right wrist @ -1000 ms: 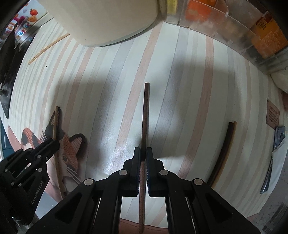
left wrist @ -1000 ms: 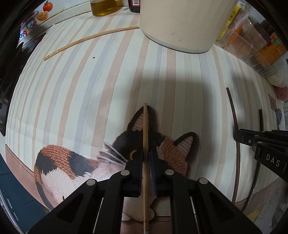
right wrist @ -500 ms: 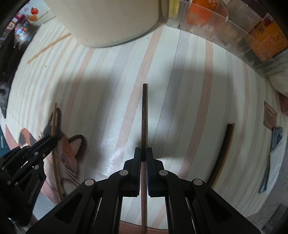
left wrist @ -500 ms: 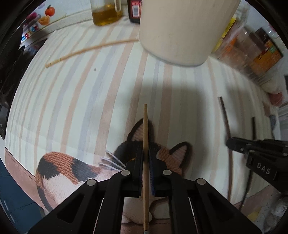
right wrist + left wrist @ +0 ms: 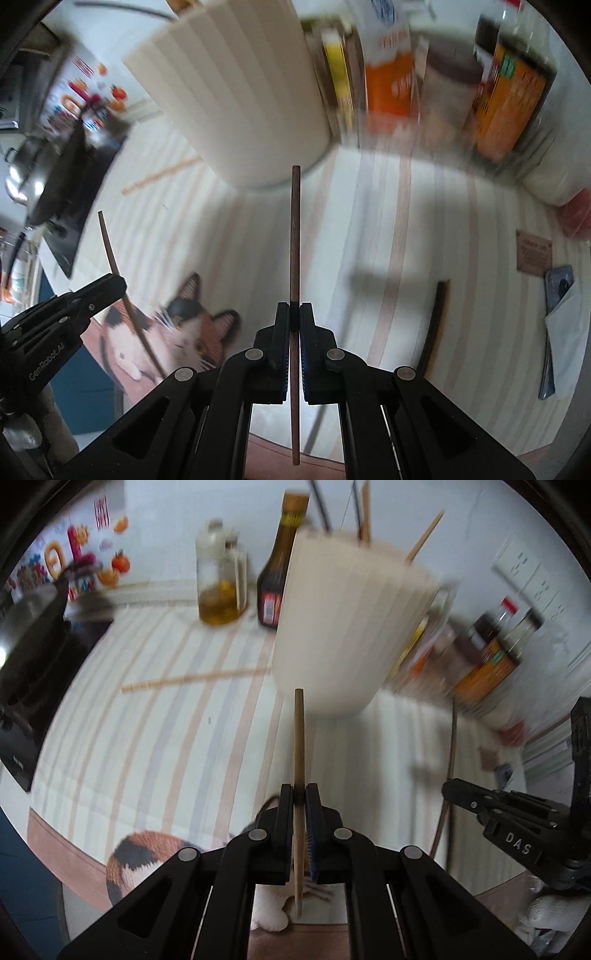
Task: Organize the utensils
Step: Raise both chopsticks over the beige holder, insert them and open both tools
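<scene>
My left gripper point(image 5: 299, 794) is shut on a light wooden chopstick point(image 5: 298, 746), held in the air and pointing at the tall cream ribbed utensil holder point(image 5: 351, 627). Several sticks point(image 5: 364, 509) stand in that holder. My right gripper point(image 5: 294, 310) is shut on a dark brown chopstick point(image 5: 295, 229), also lifted, its tip near the holder's point(image 5: 240, 92) base. Each gripper shows in the other's view: the right one point(image 5: 454, 790) and the left one point(image 5: 118, 282). A light chopstick point(image 5: 192, 679) lies left of the holder. A dark chopstick point(image 5: 436, 321) lies at the right.
A cat-shaped knitted mat point(image 5: 184, 328) lies on the striped cloth below the grippers. An oil jar point(image 5: 221, 590) and a sauce bottle point(image 5: 280, 565) stand behind the holder. Spice boxes point(image 5: 388, 74) line the back right. A wok point(image 5: 33, 635) sits at the left. A card point(image 5: 533, 253) lies at right.
Both grippers have risen off the cloth with their chopsticks and tilted upward. The holder's whole side, the bottles and the back wall have come into view.
</scene>
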`<state>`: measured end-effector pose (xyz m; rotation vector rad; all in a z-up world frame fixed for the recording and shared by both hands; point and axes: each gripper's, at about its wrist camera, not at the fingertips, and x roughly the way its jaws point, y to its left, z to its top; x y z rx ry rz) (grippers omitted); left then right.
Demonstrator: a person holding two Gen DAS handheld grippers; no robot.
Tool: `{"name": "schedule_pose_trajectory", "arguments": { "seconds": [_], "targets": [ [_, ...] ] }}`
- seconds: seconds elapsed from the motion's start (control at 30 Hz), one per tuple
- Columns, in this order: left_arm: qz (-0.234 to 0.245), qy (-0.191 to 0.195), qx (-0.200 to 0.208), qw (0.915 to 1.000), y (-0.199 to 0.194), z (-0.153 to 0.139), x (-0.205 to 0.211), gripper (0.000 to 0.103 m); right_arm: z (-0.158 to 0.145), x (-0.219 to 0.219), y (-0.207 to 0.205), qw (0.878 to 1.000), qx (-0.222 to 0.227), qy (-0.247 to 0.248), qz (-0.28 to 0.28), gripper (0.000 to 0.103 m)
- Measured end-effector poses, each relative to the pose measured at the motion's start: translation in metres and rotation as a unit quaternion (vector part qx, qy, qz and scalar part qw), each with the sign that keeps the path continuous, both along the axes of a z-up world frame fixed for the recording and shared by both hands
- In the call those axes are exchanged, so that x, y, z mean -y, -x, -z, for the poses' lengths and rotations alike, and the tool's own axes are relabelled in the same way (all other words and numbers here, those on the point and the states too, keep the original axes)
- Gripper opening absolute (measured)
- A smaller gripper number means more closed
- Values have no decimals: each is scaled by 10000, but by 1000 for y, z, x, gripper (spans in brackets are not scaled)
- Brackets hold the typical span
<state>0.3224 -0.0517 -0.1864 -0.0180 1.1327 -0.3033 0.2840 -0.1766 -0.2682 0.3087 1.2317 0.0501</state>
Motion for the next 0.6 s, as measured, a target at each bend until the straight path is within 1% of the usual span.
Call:
{"name": "schedule_pose_trajectory", "arguments": {
  "seconds": [0.17, 0.23, 0.4, 0.5, 0.6],
  "targets": [
    [61, 223, 543, 9983, -5, -48, 4, 4, -50, 8, -8, 9970, 763, 107, 85, 5],
    [102, 342, 831, 9959, -10, -74, 7, 4, -79, 11, -11, 9932, 1144, 153, 144, 5],
    [266, 544, 1438, 9877, -22, -133, 17, 4, -146, 18, -26, 9800, 1962, 176, 272, 5],
    [388, 652, 1782, 9811, -33, -172, 24, 4, -189, 25, -43, 9695, 2426, 126, 314, 5],
    [427, 705, 2070, 9749, -43, -201, 28, 4, -225, 31, -61, 9583, 2829, 123, 400, 5]
  ]
}}
